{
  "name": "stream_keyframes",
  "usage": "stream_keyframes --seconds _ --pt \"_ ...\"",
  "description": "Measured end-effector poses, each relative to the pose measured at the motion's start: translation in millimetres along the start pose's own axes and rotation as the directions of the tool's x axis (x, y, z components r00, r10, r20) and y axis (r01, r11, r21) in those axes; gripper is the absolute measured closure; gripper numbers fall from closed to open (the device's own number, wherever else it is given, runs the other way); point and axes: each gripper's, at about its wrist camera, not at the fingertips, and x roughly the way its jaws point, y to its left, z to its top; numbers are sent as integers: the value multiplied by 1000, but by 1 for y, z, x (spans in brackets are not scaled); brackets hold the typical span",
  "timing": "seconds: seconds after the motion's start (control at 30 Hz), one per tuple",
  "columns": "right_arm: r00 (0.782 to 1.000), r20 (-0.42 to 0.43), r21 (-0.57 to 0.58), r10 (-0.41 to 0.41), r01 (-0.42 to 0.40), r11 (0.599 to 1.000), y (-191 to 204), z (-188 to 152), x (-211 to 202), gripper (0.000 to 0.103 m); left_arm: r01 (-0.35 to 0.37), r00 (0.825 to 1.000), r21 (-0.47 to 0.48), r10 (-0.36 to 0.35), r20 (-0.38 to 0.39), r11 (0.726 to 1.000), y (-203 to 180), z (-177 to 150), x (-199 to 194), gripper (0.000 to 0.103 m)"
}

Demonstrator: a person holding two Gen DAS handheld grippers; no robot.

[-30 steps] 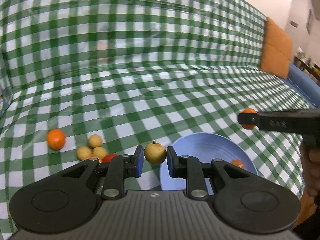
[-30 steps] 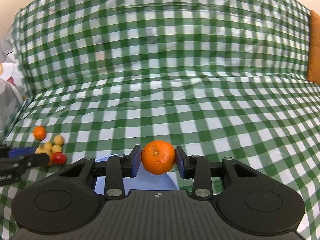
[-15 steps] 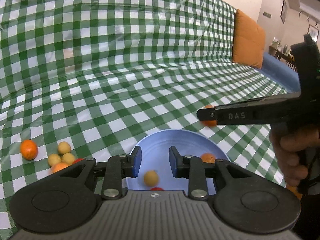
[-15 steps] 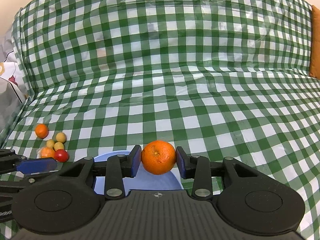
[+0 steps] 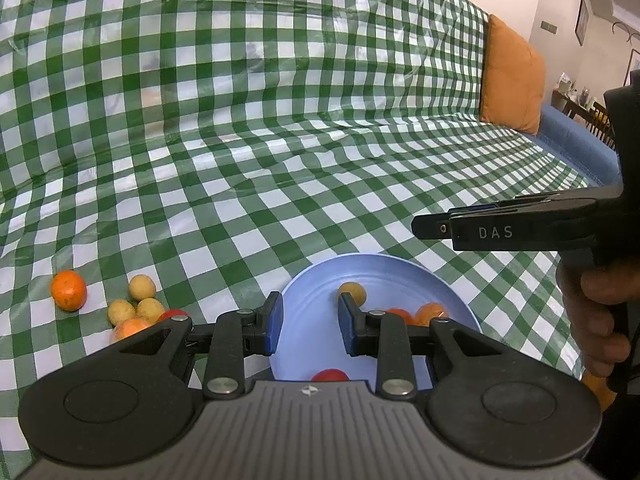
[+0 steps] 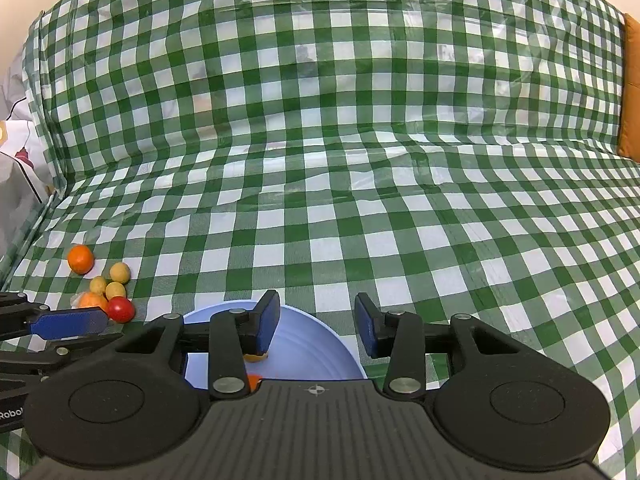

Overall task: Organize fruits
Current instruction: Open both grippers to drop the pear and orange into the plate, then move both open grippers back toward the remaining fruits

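A light blue bowl (image 5: 400, 276) sits on the green checked cloth and holds a yellow longan (image 5: 354, 291), oranges (image 5: 428, 312) and a red tomato (image 5: 330, 375). My left gripper (image 5: 310, 326) is open and empty above the bowl's left part. My right gripper (image 6: 316, 326) is open and empty over the bowl (image 6: 316, 348); it shows from the side in the left wrist view (image 5: 432, 226). Loose fruit lies left of the bowl: an orange (image 5: 68, 290), yellow longans (image 5: 142, 286), a red tomato (image 6: 120, 309).
The checked cloth (image 5: 280, 140) covers a sofa seat and backrest. An orange cushion (image 5: 512, 76) leans at the far right by a blue armrest (image 5: 576, 144). White fabric (image 6: 16, 168) lies at the far left.
My left gripper opened and dropped the longan into the bowl. My right gripper opened and let go of the orange, which is now in the bowl. Both grippers moved over the bowl.
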Motion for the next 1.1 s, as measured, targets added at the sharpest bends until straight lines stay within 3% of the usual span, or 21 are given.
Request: stream_keyframes --seconds 0.37,0.57,0.67,0.83,0.93,1.0,1.1 --pt "1000 3 -17 -11 11 1000 2 2 4 60 -23 1000 -9 23 -8 1000 2 -1 -1 70" --pt "996 81 -37 -41 44 998 9 4 1 59 -45 999 -19 45 -4 999 6 -1 -3 70" --pt "991 116 -27 -73 76 997 12 5 1 51 -70 998 -46 70 -4 996 15 -1 -4 70" --pt "991 130 0 -44 44 999 20 11 2 42 -128 992 -111 129 0 986 43 1 -12 70" --pt "990 138 -8 -29 30 1000 28 13 2 37 -191 981 -181 191 -19 965 73 1 -16 70" --pt "990 141 -10 -1 3 1000 36 16 3 33 -248 968 -255 245 -44 935 98 0 -22 70" --pt "990 130 -22 59 -57 998 48 17 4 31 -312 949 -386 302 -88 868 136 -4 -31 70"
